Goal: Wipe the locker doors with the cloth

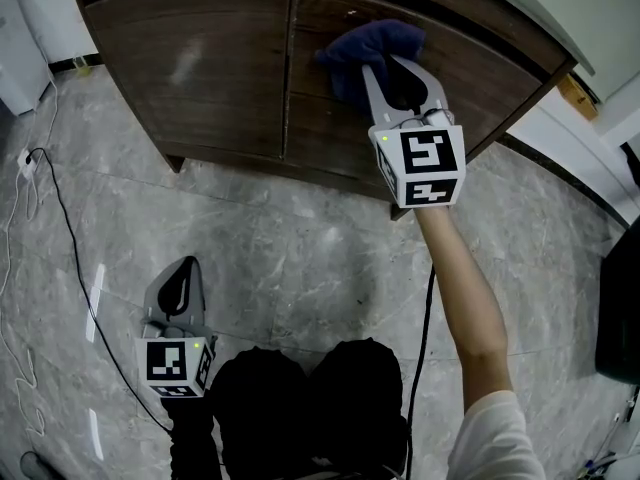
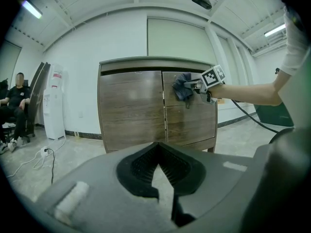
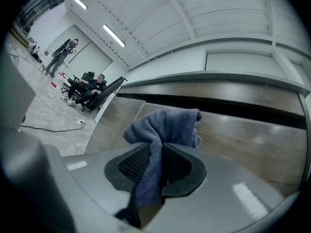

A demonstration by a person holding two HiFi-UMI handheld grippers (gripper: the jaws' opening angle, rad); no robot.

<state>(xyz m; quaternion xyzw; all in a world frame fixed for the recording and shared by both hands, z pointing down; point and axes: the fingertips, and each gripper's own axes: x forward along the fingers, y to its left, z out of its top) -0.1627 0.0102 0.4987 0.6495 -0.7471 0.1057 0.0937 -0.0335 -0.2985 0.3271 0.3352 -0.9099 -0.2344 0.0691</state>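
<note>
**Cloth up on the right door, left gripper idling low**

The right gripper [image 1: 395, 73] is reaching out on a straight arm [image 1: 470, 298] toward the locker [image 1: 200, 118]. Its jaws are clamping down on the blue cloth [image 1: 370, 46]. In the right gripper view, the cloth [image 3: 167, 125] is running down between the black pads, and a bunched wad is sticking out past the tips of the gripper [image 3: 155, 152].

That wad is sitting on the upper part of the right door [image 1: 470, 78], just right of the seam with the left door [image 1: 200, 58]. It seems to be pressing flat against the wood, though the wad itself is covering the contact point, so I can't be certain.

The left gripper view is giving us the side-on look. The cloth [image 2: 183, 86] is high on the right door [image 2: 192, 115], close to the seam, with the marker cube just behind it.

The left gripper [image 1: 180, 288] is hanging low over the grey floor [image 1: 300, 238], well apart from the locker. Its jaws are meeting at the tips and holding nothing, and the left gripper view of it [image 2: 158, 171] is showing only floor through the slit.

A black cable [image 1: 70, 228] is trailing across the floor on the left. A person [image 2: 14, 101] is sitting far off beside a white unit [image 2: 53, 101] by the wall.
</note>
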